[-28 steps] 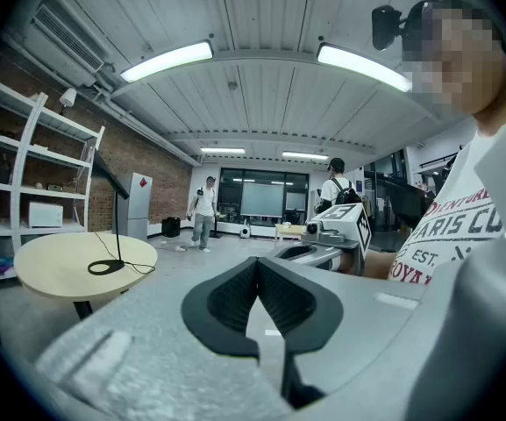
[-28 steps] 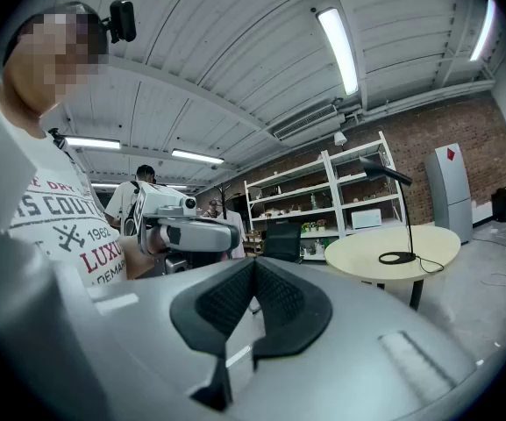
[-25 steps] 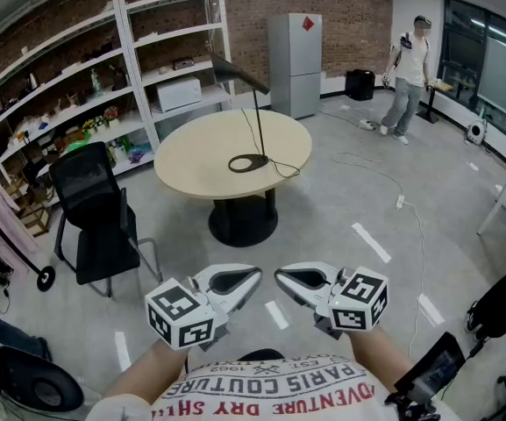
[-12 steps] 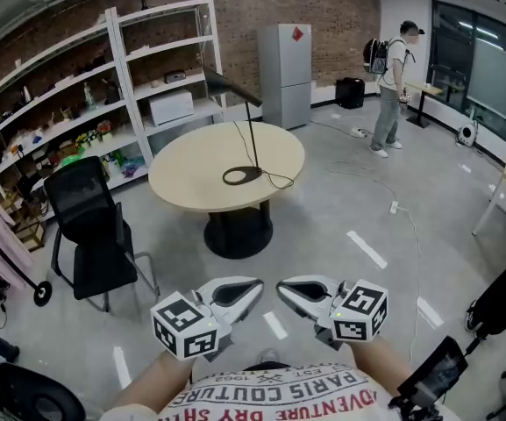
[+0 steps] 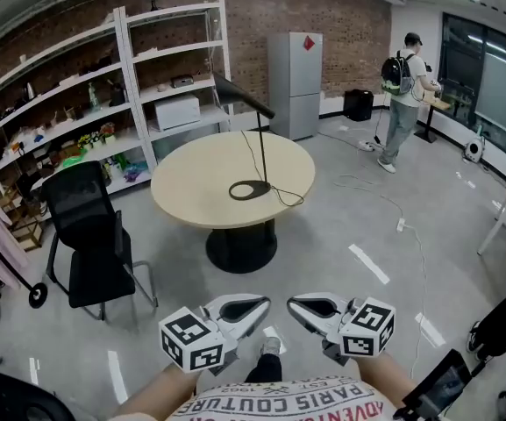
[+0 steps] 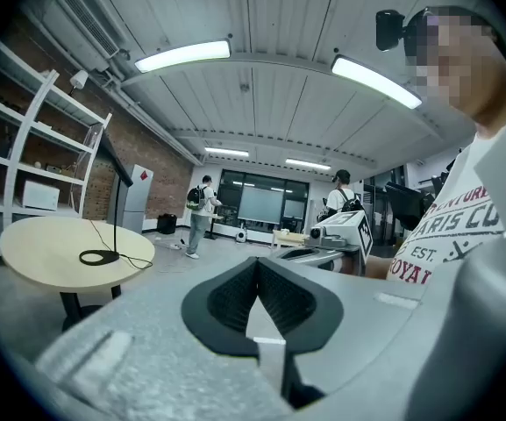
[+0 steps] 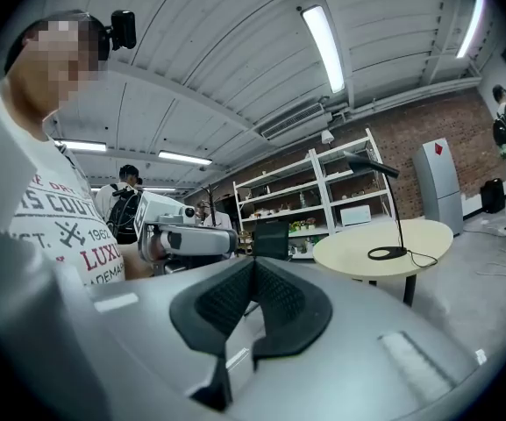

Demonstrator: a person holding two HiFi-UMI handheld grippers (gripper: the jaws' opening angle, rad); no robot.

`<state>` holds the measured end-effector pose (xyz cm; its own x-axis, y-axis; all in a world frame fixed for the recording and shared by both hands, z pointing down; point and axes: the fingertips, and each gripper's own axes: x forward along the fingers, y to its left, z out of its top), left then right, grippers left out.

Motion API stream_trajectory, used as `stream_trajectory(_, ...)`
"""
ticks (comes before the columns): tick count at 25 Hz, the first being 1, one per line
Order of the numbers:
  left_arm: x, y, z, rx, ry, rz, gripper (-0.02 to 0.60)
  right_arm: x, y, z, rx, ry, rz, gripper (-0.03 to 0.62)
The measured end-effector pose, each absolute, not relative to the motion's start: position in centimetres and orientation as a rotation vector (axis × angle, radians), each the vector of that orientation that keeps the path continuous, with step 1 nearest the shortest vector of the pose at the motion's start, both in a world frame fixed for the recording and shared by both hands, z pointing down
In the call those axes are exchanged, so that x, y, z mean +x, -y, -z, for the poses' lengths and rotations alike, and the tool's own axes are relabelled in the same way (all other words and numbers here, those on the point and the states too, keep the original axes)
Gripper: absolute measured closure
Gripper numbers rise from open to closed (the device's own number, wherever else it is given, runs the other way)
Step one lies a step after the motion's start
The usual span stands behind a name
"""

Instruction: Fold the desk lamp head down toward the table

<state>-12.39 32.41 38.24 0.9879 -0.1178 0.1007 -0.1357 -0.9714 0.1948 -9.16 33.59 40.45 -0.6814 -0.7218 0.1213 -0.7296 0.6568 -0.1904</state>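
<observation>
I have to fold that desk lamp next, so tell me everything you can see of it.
The lamp is black and slim. Its flat ring base lies near the middle of the round table. A thin stem rises about upright from the ring's right side. At the top, the long bar head slants with its higher end to the left, raised and not folded down. A thin cord loops off the base to the right across the tabletop. Only the table touches it.
</observation>
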Motion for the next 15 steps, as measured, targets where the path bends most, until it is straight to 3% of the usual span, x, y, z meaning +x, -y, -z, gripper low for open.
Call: stream_trajectory(15, -5.9, -7.9, -39.5, 2.878, 0.160, -0.130, 0.580, -2.0, -9.3, -42.2, 1.282, 2.808, -0.457, 0.594)
